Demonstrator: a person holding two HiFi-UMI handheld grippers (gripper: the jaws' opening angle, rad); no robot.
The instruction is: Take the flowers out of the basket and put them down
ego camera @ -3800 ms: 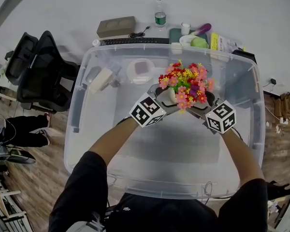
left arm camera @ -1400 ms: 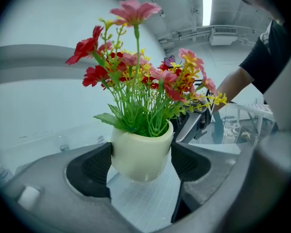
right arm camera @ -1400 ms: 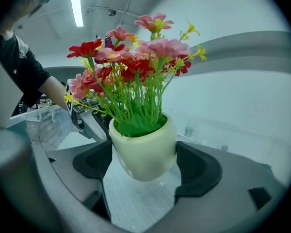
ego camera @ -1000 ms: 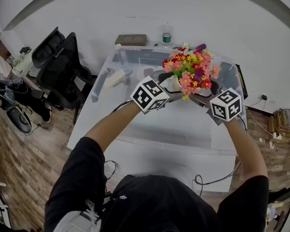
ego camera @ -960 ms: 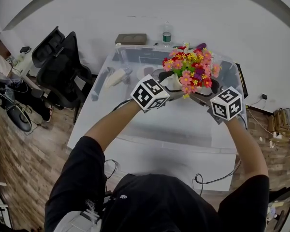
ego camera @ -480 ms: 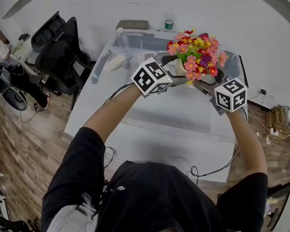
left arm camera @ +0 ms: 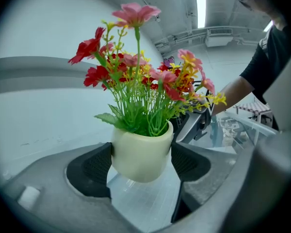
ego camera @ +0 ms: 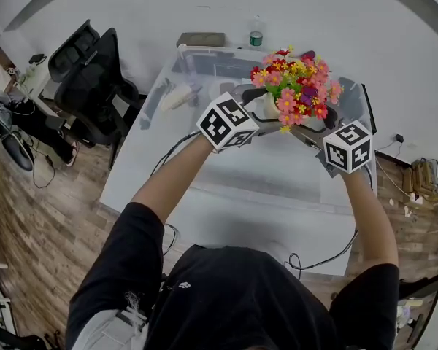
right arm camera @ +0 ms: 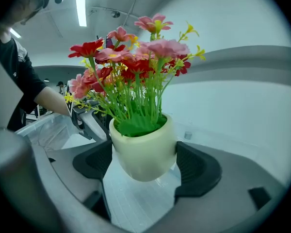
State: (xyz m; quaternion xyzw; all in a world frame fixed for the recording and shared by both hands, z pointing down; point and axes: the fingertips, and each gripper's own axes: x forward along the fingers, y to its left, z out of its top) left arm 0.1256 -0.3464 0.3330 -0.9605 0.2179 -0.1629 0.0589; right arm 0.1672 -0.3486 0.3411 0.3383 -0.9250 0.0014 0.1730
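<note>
A cream pot [ego camera: 271, 106] of red, pink and yellow artificial flowers [ego camera: 296, 86] hangs in the air above the clear plastic bin [ego camera: 155, 97]. My left gripper [ego camera: 259, 109] and right gripper [ego camera: 315, 119] hold it from opposite sides. In the left gripper view the pot [left arm camera: 141, 154] sits squeezed between the two black pads, left gripper [left arm camera: 141, 163] shut on it, with the flowers [left arm camera: 140, 76] upright. The right gripper view shows the same pot [right arm camera: 144, 152] pinched between the right gripper's [right arm camera: 144, 163] pads. The pot's base touches nothing.
The bin stands on a white table [ego camera: 226, 224] and holds a cream object [ego camera: 174, 95]. A brown box [ego camera: 199, 39] and a bottle [ego camera: 256, 39] stand behind it. A black office chair [ego camera: 87, 79] is at the left, and a cable [ego camera: 328, 257] trails below the table.
The pot has risen from inside the bin to well above its rim, both grippers keeping hold. Over the last second it drifted slightly up and right in view.
</note>
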